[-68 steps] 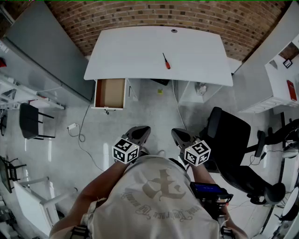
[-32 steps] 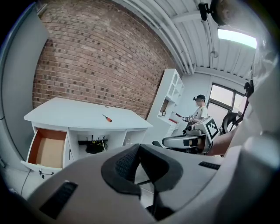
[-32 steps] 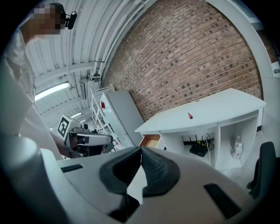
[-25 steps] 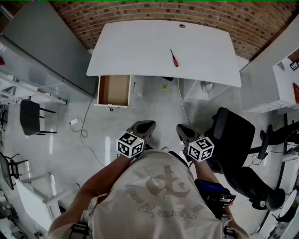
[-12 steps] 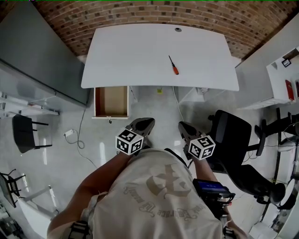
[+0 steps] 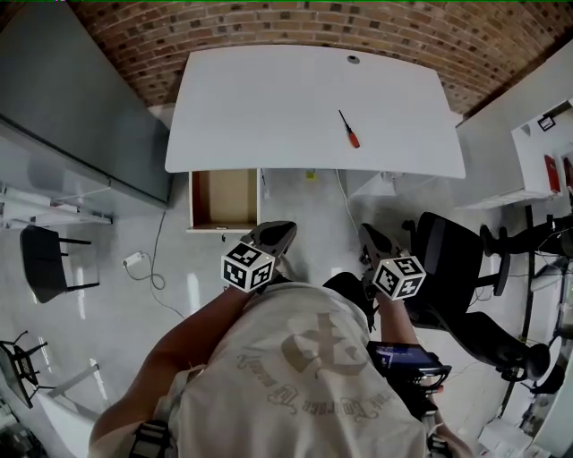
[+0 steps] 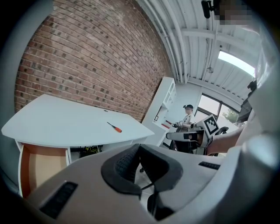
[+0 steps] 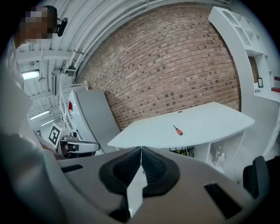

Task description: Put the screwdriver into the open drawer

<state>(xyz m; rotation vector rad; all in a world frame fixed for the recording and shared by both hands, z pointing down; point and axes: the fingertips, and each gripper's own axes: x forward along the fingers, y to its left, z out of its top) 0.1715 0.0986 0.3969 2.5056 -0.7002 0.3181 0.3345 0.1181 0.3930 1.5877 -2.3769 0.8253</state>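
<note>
A screwdriver (image 6: 350,130) with an orange-red handle lies on the white desk (image 6: 269,98), right of its middle; it also shows as the screwdriver (image 7: 115,127) and the screwdriver (image 8: 177,130) in the two gripper views. The open drawer (image 6: 224,199), wooden inside, sticks out under the desk's left end, and the drawer (image 7: 41,166) looks empty. My left gripper (image 6: 276,234) is shut on nothing, just short of the drawer's front right corner. My right gripper (image 6: 369,236) is shut and empty too, over the floor well short of the desk.
A black office chair (image 6: 452,264) stands close on my right. A grey cabinet (image 6: 81,98) lies left of the desk, white shelving (image 6: 537,134) to the right, a brick wall (image 6: 269,22) behind. A cable (image 6: 159,255) trails on the floor by the drawer.
Both grippers have come nearer the desk with the person walking forward; the drawer and desk edge now sit closer to the left gripper. Both stay shut.
</note>
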